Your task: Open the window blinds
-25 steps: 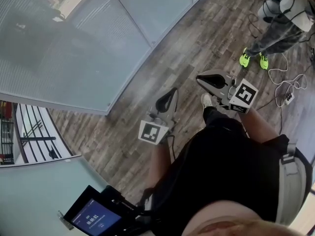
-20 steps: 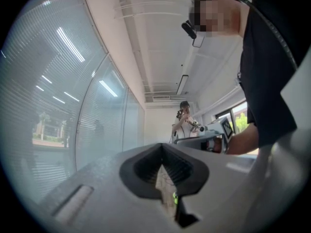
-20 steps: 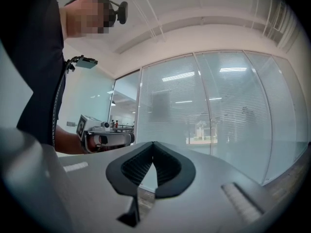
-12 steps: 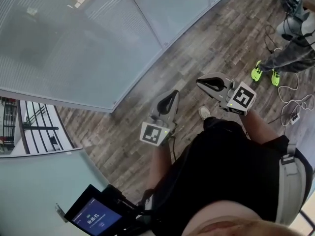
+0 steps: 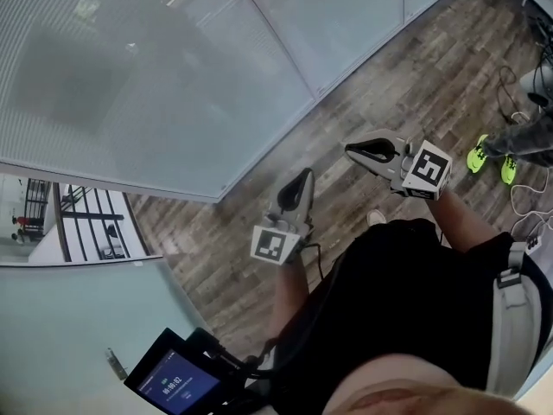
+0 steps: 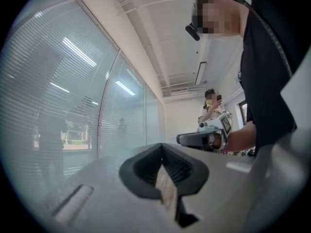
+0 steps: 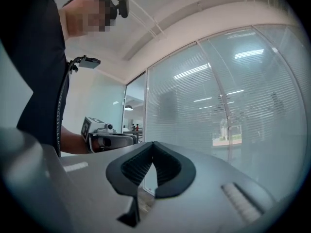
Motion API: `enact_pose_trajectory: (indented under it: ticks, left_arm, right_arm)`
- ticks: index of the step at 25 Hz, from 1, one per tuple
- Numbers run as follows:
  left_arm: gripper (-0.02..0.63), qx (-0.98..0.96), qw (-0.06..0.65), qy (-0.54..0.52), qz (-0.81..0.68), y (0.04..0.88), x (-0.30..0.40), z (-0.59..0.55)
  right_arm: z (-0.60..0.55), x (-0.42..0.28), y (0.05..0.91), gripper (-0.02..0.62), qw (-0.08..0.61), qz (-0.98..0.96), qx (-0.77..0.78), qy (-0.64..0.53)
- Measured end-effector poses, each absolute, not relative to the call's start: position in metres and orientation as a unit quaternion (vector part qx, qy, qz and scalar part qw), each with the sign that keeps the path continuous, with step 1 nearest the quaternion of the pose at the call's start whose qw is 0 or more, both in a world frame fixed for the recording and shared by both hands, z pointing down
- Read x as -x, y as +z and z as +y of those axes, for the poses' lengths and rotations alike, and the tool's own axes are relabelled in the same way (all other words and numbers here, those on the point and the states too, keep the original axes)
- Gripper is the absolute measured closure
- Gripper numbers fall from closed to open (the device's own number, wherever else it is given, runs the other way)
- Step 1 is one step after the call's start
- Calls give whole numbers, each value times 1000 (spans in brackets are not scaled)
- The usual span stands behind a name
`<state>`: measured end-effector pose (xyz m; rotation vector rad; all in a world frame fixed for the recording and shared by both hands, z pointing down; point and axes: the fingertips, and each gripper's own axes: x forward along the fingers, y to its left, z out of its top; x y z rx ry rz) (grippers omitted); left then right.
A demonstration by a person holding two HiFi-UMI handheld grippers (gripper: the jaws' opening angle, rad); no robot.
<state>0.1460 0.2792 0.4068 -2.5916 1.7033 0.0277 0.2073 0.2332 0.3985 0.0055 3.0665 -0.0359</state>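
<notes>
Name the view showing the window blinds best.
The right gripper view: the blinds fill its right side, slats distinct. The left gripper view shows them along its left, warped; the head view looks steeply down them.

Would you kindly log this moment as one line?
left gripper: shut, empty | right gripper: shut, empty | blinds: down, not touched | floor: wood

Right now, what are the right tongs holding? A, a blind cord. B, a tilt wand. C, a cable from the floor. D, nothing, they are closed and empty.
D: in the right gripper view, the right tongs are pressed together with nothing between them, and the blinds stand apart beyond them.
</notes>
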Motion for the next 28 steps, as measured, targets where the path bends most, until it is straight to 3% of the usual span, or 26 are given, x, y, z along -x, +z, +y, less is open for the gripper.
enact_pose_trajectory:
  ticks: [28]
  left_arm:
    - [603, 816, 17, -15, 577, 424, -134, 202]
  right_arm:
    - [143, -194, 421, 589, 65, 997, -3, -34]
